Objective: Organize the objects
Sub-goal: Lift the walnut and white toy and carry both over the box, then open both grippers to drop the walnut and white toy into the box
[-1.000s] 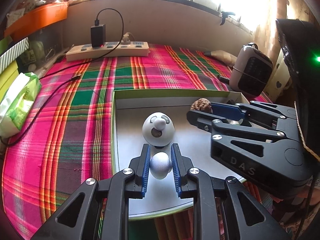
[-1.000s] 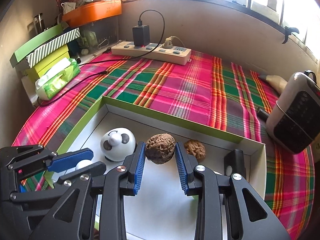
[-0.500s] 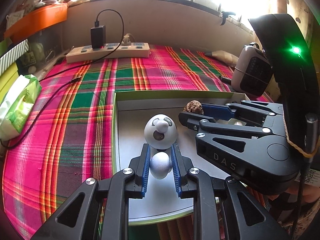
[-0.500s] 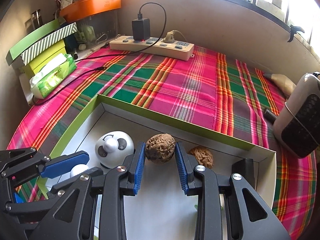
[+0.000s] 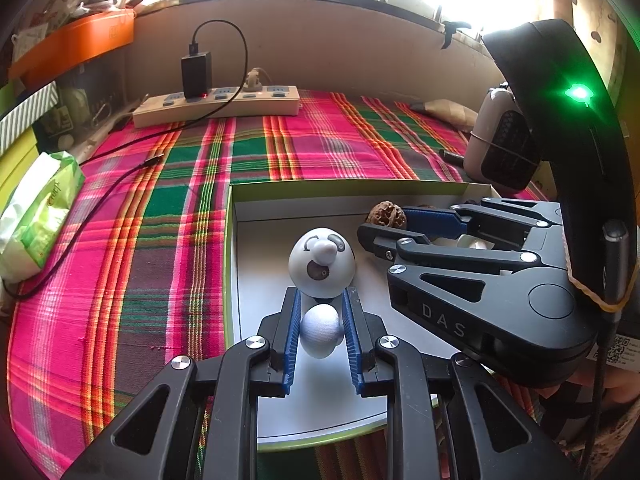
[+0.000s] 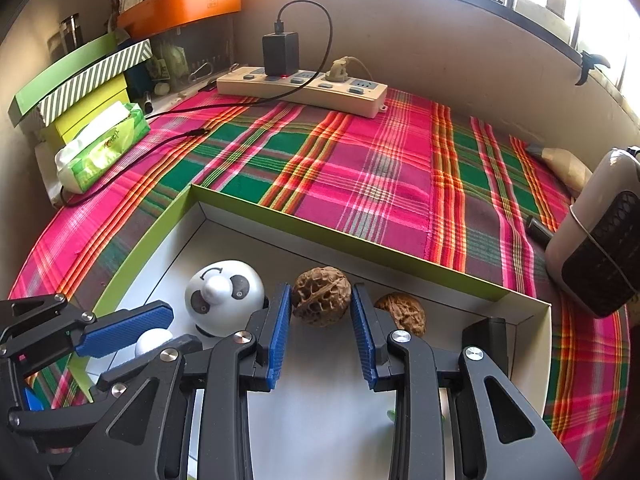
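Note:
A shallow white box with a green rim [image 5: 229,240] [image 6: 320,227] lies on the plaid cloth. Over its near left part my left gripper [image 5: 322,312] is shut on a small white ball [image 5: 320,332] [image 6: 154,340]. Just beyond its tips sits a white panda figure [image 5: 322,262] [image 6: 224,296]. My right gripper [image 6: 320,300] is shut on a brown walnut [image 6: 321,296] [image 5: 386,214], with both blue pads against its sides. A second walnut [image 6: 402,312] lies right of it near the far wall. A black block [image 6: 486,332] stands in the far right corner.
A power strip [image 5: 216,106] [image 6: 300,88] with a black charger and cable runs along the back wall. A green tissue pack [image 5: 36,216] [image 6: 100,146] and stacked boxes [image 6: 80,80] line the left side. A small heater [image 5: 500,148] [image 6: 600,232] stands at the right.
The right gripper, still holding the walnut, has shifted a little leftward in the left wrist view. The left gripper and its white ball have stayed put.

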A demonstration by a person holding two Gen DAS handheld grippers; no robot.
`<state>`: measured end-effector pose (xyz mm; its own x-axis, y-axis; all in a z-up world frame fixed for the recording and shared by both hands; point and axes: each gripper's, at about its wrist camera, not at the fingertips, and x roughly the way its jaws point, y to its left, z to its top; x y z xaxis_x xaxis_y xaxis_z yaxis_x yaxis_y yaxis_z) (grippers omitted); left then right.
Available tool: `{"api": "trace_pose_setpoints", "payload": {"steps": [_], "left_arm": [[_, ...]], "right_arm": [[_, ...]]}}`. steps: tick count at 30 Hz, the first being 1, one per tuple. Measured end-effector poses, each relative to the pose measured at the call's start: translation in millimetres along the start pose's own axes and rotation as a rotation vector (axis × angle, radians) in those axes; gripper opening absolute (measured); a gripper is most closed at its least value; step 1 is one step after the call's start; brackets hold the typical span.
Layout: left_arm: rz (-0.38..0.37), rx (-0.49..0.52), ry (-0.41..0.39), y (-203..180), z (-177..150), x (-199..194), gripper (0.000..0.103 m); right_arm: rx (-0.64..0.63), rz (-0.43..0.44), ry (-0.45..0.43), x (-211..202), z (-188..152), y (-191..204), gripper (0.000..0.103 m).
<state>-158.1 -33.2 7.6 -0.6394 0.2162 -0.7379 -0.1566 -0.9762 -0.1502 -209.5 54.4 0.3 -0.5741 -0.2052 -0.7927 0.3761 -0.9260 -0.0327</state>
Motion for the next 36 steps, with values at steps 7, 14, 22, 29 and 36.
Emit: {"api": "trace_pose_setpoints", "payload": {"steps": [7,14,22,29,36], "left_arm": [[0.000,0.002,0.000,-1.4,0.0,0.2,0.019],[0.009,0.010,0.002,-1.5,0.9,0.1,0.020],[0.012,0.020,0.003,-2.8,0.8,0.3,0.023],[0.007,0.021,0.004,-1.1,-0.3,-1.9,0.026],[0.010,0.021,0.004,-4.0,0.4,-1.1,0.028]], "right_arm": [[0.003,0.000,0.001,0.0,0.8,-0.7,0.032],[0.013,0.000,-0.001,-0.6,0.5,-2.0,0.032],[0.027,-0.002,-0.005,-1.0,-1.4,-3.3,0.032],[0.034,0.004,-0.014,-2.5,-0.8,-4.3,0.045],[0.039,0.001,-0.017,-2.7,-0.3,-4.6,0.045]]}}
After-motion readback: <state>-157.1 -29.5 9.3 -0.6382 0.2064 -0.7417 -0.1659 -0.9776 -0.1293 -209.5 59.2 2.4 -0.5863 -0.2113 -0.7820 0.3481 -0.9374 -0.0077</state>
